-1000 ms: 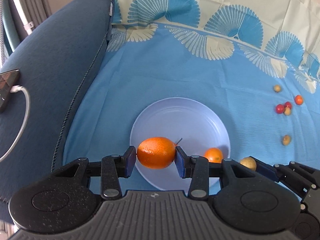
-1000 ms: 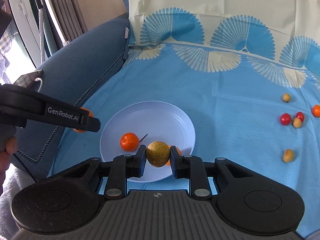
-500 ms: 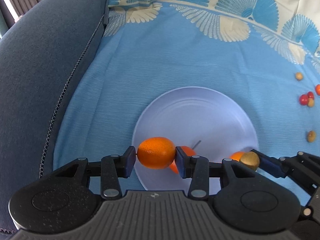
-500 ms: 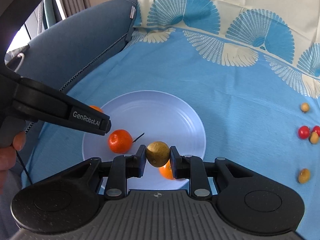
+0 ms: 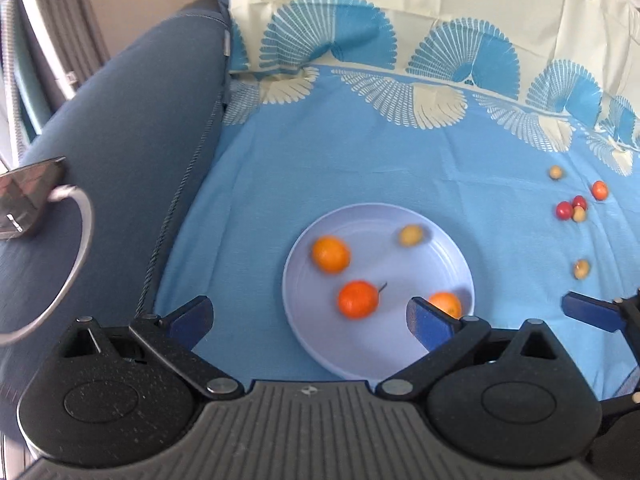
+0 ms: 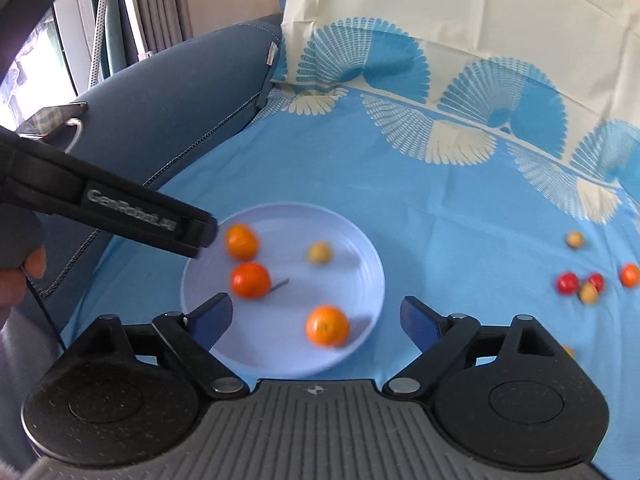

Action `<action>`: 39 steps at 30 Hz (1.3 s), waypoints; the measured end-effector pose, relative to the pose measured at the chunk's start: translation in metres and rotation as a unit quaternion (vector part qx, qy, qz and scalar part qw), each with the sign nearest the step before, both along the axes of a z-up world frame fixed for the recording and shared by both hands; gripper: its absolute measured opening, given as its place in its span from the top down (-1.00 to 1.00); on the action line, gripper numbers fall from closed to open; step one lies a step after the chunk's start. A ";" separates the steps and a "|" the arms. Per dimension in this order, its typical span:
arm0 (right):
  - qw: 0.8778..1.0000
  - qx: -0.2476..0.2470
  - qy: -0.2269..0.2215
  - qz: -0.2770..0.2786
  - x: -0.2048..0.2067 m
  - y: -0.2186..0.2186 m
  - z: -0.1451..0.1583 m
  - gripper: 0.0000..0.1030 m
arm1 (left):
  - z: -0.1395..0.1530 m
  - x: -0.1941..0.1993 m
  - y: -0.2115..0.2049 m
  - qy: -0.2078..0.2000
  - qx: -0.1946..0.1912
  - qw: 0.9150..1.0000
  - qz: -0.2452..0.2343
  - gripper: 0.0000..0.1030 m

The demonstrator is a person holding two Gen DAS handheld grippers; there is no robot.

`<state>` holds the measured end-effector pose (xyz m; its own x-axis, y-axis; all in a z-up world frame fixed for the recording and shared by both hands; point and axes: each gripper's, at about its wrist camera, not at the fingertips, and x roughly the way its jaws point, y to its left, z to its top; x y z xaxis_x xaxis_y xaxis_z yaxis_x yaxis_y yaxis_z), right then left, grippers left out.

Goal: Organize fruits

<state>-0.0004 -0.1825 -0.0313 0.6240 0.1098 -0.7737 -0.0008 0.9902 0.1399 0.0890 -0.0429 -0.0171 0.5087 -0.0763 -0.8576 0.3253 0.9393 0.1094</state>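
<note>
A pale lilac plate point(image 5: 400, 344) lies on the blue cloth with three oranges point(image 5: 331, 254) point(image 5: 358, 299) point(image 5: 446, 304) and a small yellow-brown fruit point(image 5: 411, 235) in it. My left gripper point(image 5: 308, 316) hangs above the plate's near side, its jaws opening wide with nothing gripped. My right gripper point(image 6: 316, 314) is over the plate point(image 6: 360, 252) too, jaws opening and empty, with an orange point(image 6: 327, 325) and the yellow-brown fruit point(image 6: 319, 253) lying below. One left finger point(image 6: 120, 208) crosses the right wrist view.
Several small red, orange and yellowish fruits point(image 5: 564, 210) point(image 6: 568, 282) lie loose on the cloth to the right. A dark blue sofa arm point(image 5: 120, 128) rises at the left, with a phone point(image 5: 28, 196) and white cable on it. A hand point(image 6: 20, 276) holds the left gripper.
Both grippers have opened and let go: the left's orange and the right's yellow-brown fruit now lie in the plate. Both grippers have drawn back up from the plate.
</note>
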 end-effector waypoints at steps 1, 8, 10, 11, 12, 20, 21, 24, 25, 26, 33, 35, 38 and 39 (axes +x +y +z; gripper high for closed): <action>1.000 0.003 0.000 -0.007 -0.008 0.001 0.004 -0.80 | 0.005 -0.008 0.002 -0.004 -0.001 1.000 0.001 -0.99; 0.999 -0.009 -0.022 -0.033 -0.051 0.009 0.030 -0.92 | 0.043 -0.050 0.007 -0.043 -0.022 0.999 -0.013 -0.99; 0.999 -0.013 -0.028 -0.040 -0.060 0.009 0.037 -0.93 | 0.052 -0.060 0.006 -0.058 -0.024 0.998 -0.020 -0.99; 0.998 -0.016 -0.031 -0.045 -0.065 0.009 0.040 -0.94 | 0.057 -0.065 0.007 -0.066 -0.025 0.997 -0.025 -0.99; 0.998 -0.018 -0.033 -0.050 -0.068 0.009 0.042 -0.94 | 0.061 -0.071 0.007 -0.077 -0.027 0.996 -0.030 -0.99; 0.996 -0.023 -0.053 -0.066 -0.096 0.005 0.061 -0.94 | 0.081 -0.106 -0.001 -0.124 -0.022 0.990 -0.059 -0.99; 0.996 -0.021 -0.053 -0.069 -0.099 0.005 0.062 -0.94 | 0.082 -0.109 -0.001 -0.123 -0.024 0.990 -0.059 -0.99; 0.995 -0.018 -0.054 -0.077 -0.108 0.005 0.064 -0.95 | 0.081 -0.116 0.002 -0.117 -0.021 0.991 -0.064 -0.99; 0.995 -0.019 -0.054 -0.078 -0.110 0.007 0.064 -0.95 | 0.081 -0.117 0.002 -0.120 -0.017 0.990 -0.066 -0.99; 0.995 -0.020 -0.054 -0.078 -0.111 0.008 0.065 -0.95 | 0.081 -0.119 0.003 -0.128 -0.013 0.989 -0.067 -0.99; 0.995 -0.030 -0.046 -0.087 -0.113 0.009 0.065 -0.95 | 0.088 -0.121 0.001 -0.217 0.010 0.968 -0.121 -0.99; 0.995 -0.034 -0.037 -0.087 -0.110 0.010 0.062 -0.96 | 0.087 -0.117 -0.003 -0.258 0.030 0.956 -0.138 -0.99; 0.995 -0.046 -0.026 -0.085 -0.107 0.014 0.059 -0.96 | 0.084 -0.106 -0.006 -0.303 0.054 0.938 -0.162 -0.99; 0.995 -0.051 -0.022 -0.084 -0.105 0.015 0.059 -0.96 | 0.083 -0.101 -0.006 -0.313 0.059 0.933 -0.166 -0.99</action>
<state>-0.1057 -0.1675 0.0274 0.6609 -0.0769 -0.7465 0.1629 0.9857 0.0426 -0.0123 -0.0490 0.0659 0.8779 -0.2439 -0.4121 0.4346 0.7674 0.4715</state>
